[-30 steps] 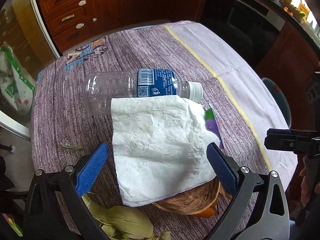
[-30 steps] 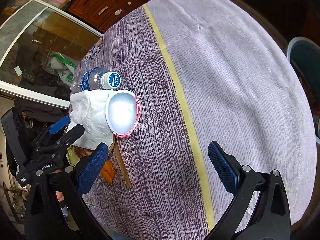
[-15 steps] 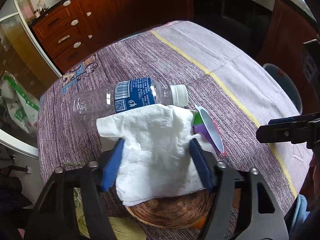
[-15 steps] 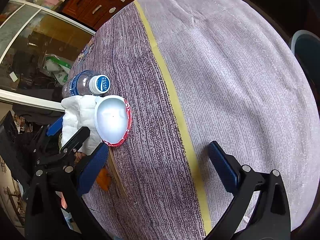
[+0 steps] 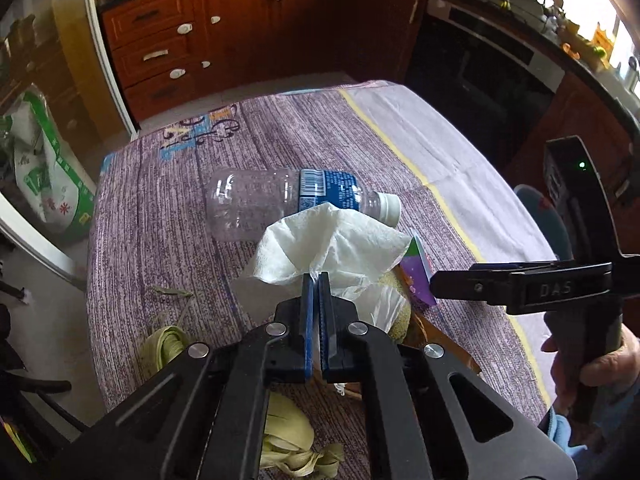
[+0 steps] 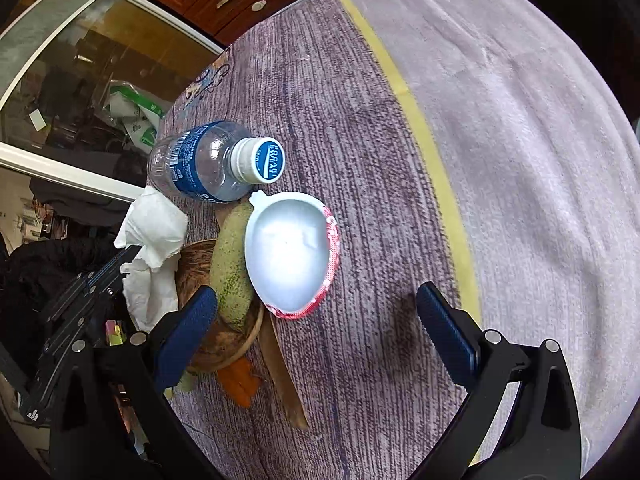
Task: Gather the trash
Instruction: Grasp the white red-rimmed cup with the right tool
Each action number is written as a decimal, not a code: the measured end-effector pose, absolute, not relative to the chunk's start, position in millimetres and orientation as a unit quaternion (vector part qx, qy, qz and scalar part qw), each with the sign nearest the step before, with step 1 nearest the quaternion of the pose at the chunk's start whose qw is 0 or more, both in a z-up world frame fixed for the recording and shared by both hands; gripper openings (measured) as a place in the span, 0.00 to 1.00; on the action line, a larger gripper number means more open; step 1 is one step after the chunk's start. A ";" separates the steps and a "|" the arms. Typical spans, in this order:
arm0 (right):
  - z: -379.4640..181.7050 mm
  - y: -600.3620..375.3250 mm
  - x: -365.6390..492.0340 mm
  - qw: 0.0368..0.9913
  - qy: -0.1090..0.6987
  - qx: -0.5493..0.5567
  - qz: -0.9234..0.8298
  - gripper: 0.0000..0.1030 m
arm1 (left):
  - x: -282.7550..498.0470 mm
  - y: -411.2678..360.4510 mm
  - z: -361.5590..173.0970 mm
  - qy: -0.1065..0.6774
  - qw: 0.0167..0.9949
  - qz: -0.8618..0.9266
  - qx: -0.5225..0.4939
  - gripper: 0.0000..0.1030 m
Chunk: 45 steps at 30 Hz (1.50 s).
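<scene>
- Paper napkin (image 5: 328,240): clamped between the closed pads of the left gripper (image 5: 319,280), raised over a coconut shell (image 6: 200,344) and melon rind (image 6: 232,264).
- Plastic water bottle (image 5: 288,202): laid on its side just behind, capped.
- Yogurt lid (image 6: 290,250): foil side up, beside the rind.
- Corn husks (image 5: 284,436): seen near the table edge.
- Right gripper (image 6: 320,328): held spread apart, nothing between its pads.
- Purple tablecloth (image 6: 360,120): spread over the table; wooden cabinets (image 5: 240,32) behind.

A home kitchen — reddish wooden cabinets (image 5: 192,36) with white handles line the wall. A built-in oven (image 5: 492,60) sits under the counter, beside a cloth-covered table (image 5: 400,136).
</scene>
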State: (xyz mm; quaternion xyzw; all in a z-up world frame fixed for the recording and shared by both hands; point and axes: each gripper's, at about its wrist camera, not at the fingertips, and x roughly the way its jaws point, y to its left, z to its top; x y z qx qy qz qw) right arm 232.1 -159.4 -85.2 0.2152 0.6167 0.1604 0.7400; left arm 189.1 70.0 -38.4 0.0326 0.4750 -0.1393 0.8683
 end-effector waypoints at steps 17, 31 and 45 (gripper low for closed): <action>-80.7 -146.2 235.1 0.783 0.577 0.167 0.163 0.07 | 186.8 83.5 -33.3 0.477 0.867 -0.142 -0.017 0.03; -52.6 -193.8 215.1 0.779 0.557 0.219 0.186 0.09 | 179.5 40.6 2.6 0.452 0.879 -0.153 0.013 0.03; -79.3 -151.8 221.5 0.787 0.571 0.143 0.187 0.53 | 173.0 63.9 -3.2 0.461 0.877 -0.137 -0.010 0.03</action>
